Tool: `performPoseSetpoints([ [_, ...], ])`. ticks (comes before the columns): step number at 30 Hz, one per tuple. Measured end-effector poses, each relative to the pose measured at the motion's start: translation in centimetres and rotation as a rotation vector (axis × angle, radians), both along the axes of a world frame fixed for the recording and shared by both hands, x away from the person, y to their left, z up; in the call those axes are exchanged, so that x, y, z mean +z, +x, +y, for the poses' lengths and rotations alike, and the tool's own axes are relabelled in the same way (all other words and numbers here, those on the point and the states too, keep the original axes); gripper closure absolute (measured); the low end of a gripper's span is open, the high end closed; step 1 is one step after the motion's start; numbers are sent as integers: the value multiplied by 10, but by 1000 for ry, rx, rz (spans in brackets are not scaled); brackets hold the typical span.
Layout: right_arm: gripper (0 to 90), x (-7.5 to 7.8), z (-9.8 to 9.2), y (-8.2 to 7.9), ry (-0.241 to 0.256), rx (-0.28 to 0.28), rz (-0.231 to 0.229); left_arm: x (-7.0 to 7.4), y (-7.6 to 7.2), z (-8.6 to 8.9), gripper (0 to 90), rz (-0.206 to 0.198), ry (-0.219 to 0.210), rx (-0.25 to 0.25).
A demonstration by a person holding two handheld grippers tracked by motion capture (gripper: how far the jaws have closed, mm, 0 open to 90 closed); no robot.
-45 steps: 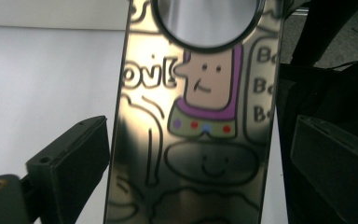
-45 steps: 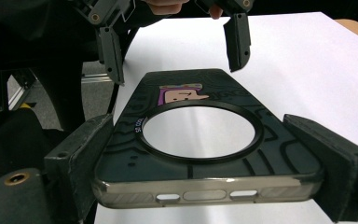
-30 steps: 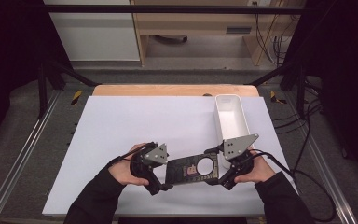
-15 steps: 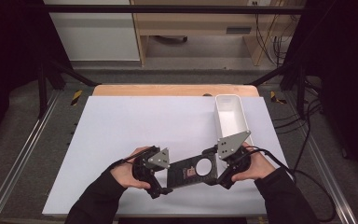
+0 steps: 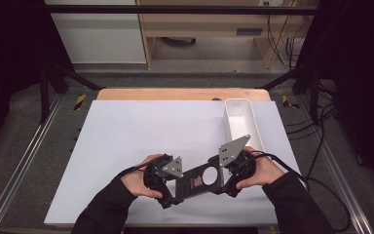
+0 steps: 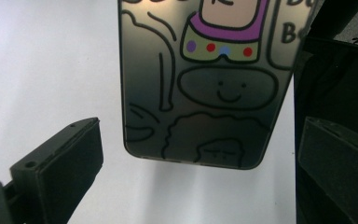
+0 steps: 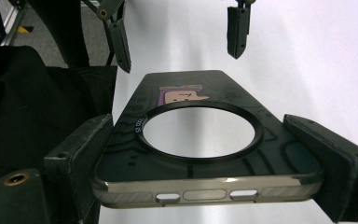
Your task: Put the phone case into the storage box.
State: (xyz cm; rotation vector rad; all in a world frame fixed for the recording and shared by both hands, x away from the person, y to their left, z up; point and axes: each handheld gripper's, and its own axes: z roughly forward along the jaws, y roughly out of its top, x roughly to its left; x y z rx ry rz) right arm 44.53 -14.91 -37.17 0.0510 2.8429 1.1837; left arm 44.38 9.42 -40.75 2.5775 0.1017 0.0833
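A dark translucent phone case (image 5: 199, 181) with a round ring cut-out and a cartoon drawing hangs just above the white table top (image 5: 141, 131), held level between both hands. My right gripper (image 7: 205, 161) is shut on its near end, both pads pressed against the case (image 7: 200, 93) sides; from above, the right gripper (image 5: 225, 176) is at the case's right end. My left gripper (image 6: 200, 179) stands open, its jaws wide on either side of the case's (image 6: 200, 84) other end without touching it. From above, the left gripper (image 5: 176, 187) is at the case's left end.
A long white tray (image 5: 243, 124) stands at the back right of the table top, close behind my right hand. The table's wooden edge (image 5: 175, 93) runs along the far side. Metal frame rails and cables lie beyond both sides.
Both hands have drawn slightly closer together. The case has turned from lying square to the table's front to a slant, its right end farther from the person.
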Motion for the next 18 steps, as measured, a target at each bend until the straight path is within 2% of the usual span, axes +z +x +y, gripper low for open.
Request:
performPoseSetpoints([
  [18, 122, 13, 22, 4, -109, 12, -8, -7, 6, -13, 0, 10, 56, -3],
])
